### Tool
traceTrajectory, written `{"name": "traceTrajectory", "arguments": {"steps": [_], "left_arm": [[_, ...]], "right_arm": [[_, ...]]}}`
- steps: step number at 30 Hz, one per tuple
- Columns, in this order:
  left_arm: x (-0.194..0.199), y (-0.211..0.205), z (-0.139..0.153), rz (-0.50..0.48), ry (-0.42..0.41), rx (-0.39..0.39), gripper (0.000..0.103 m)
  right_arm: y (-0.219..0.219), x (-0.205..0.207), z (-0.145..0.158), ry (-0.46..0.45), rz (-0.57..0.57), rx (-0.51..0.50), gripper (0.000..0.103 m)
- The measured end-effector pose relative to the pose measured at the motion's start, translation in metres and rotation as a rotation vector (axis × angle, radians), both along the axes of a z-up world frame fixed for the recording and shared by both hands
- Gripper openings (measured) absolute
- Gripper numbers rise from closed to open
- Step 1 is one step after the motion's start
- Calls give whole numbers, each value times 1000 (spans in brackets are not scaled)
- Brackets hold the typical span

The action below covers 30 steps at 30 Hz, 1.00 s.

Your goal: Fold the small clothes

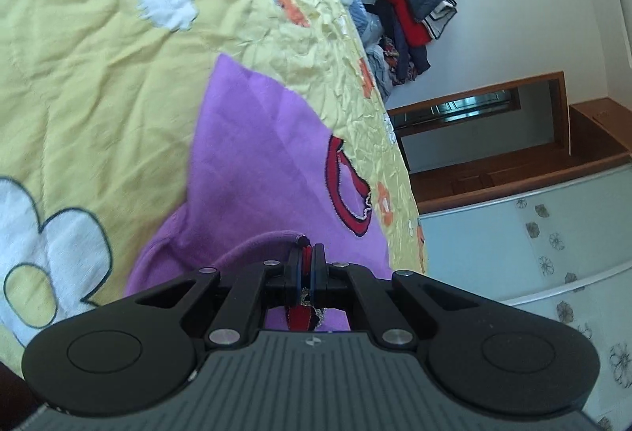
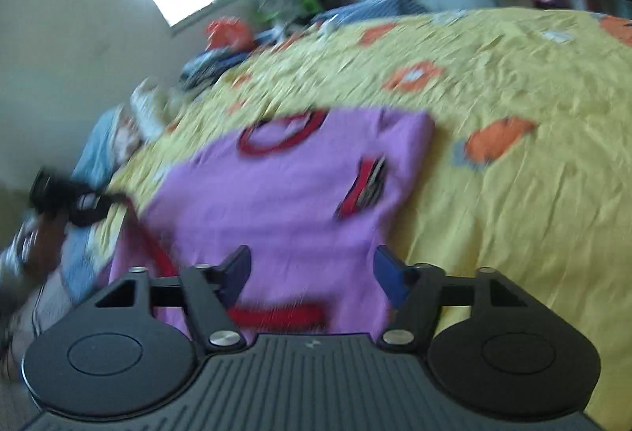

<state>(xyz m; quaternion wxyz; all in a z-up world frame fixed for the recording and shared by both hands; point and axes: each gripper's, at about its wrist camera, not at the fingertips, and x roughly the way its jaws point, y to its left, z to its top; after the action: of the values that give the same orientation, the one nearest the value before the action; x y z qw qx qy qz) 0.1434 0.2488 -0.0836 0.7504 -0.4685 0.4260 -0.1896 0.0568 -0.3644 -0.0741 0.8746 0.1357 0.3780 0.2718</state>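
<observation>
- My left claw (image 1: 305, 265), low centre of the left wrist view, is pinched fully closed on a red-trimmed edge of the purple top (image 1: 252, 154); a ridge of purple cloth rises from the garment up to the pads.
- My right claw (image 2: 312, 273), low centre of the right wrist view, stands wide apart with nothing gripped; a red hem band (image 2: 276, 314) lies just below and between its fingers, and I cannot tell whether they touch the cloth.
- The purple top lies spread on the yellow bedspread (image 2: 513, 213), red neckline (image 2: 282, 132) toward the upper middle of that frame, a red-and-black patch (image 2: 365, 186) right of centre.
- Step in hand, as I judge it: laying a carried edge over to make a fold.
- To do it well: I should keep the left pinch firm until the cloth lies flat, so the edge does not slip out.
- I should set the edge parallel to the opposite side, and use the free right claw to pin or take the hem so the body does not drag across the bedspread.
- Risk: the picture is motion-blurred, so alignment is uncertain; slow before releasing.
- A pile of other clothes (image 1: 410, 0) sits at the upper right of the left view, well apart.
</observation>
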Motion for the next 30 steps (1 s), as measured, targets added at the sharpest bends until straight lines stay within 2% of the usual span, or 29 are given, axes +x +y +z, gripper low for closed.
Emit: {"name": "traceTrajectory", "arguments": {"steps": [2,5,7,8,9,14,17,20,22,24,28,30], "left_arm": [[-3,1,-4,17,11,-5,2],[-10,2,-7,19,15,-1,2],[-14,2,-5,15,15,14,2],[-18,3,-3,19,14,19,2],[-21,3,-1,21,10,27,2],[-57,8,19,20,-21,43,2],[-94,13,35,8,-44,36,2],[-121,20,51,19,-56,22,2],[-124,27,60,42,-71,32,2],[-110,33,60,74,-98,-2,2],[-49,34,45,115,-114,-32,2],[-16,25,37,105,-115,3,1]], "right_arm": [[10,-2,-11,-9,21,-67,69],[23,-3,-24,-5,77,-99,66],[34,-9,-25,-52,97,-178,50],[39,-11,-23,-63,82,-237,6],[42,-15,-19,-81,75,-257,4],[66,-63,16,-252,44,-400,4],[68,-90,49,-325,21,-390,3],[59,-98,74,-362,-16,-381,4],[49,-86,80,-369,-44,-374,3],[42,-57,74,-352,-63,-377,3],[31,20,43,-290,-90,-370,3],[29,53,27,-262,-88,-348,3]]}}
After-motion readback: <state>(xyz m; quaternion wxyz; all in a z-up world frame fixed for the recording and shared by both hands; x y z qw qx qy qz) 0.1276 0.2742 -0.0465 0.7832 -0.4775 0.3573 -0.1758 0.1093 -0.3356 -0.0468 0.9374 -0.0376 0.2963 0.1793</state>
